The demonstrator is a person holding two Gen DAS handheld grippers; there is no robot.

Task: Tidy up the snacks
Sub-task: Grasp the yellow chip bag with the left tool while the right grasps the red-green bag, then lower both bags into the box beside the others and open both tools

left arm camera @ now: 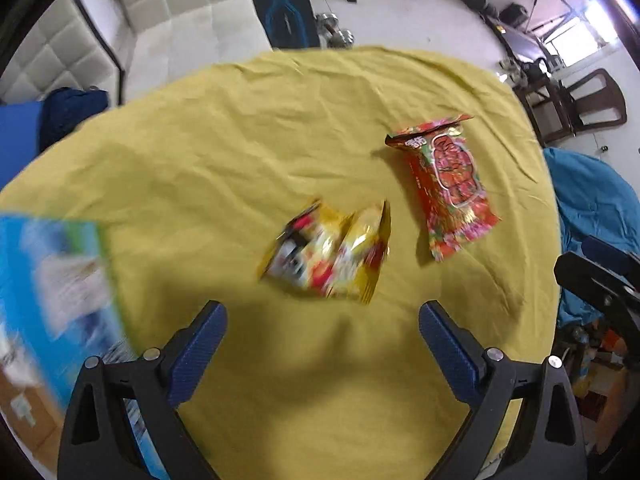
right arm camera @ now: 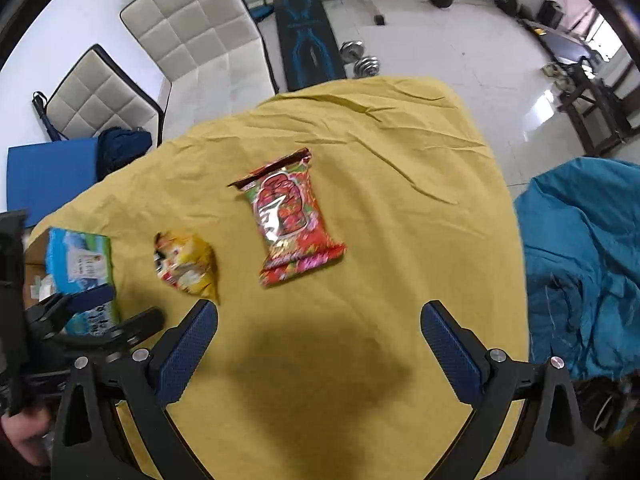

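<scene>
Two open tools over a yellow-clothed table with two snack packs.

Left tool [left arm camera: 322, 316] has its blue-padded jaws spread wide and holds nothing; the yellow pack [left arm camera: 328, 256] lies on the cloth [left arm camera: 200, 160] just ahead of its fingertips, blurred. The red pack [left arm camera: 448, 188] lies flat further off to the right of the yellow one, apart from it. A blue box [left arm camera: 60, 292] stands at the table's left edge, beside the left tool's left finger. Right tool [right arm camera: 319, 316] is likewise wide open and empty, hovering over bare cloth; in its view the red pack [right arm camera: 290, 216] lies ahead, the yellow pack [right arm camera: 186, 266] to its left near the left finger, and the box [right arm camera: 80, 272] beyond that.
</scene>
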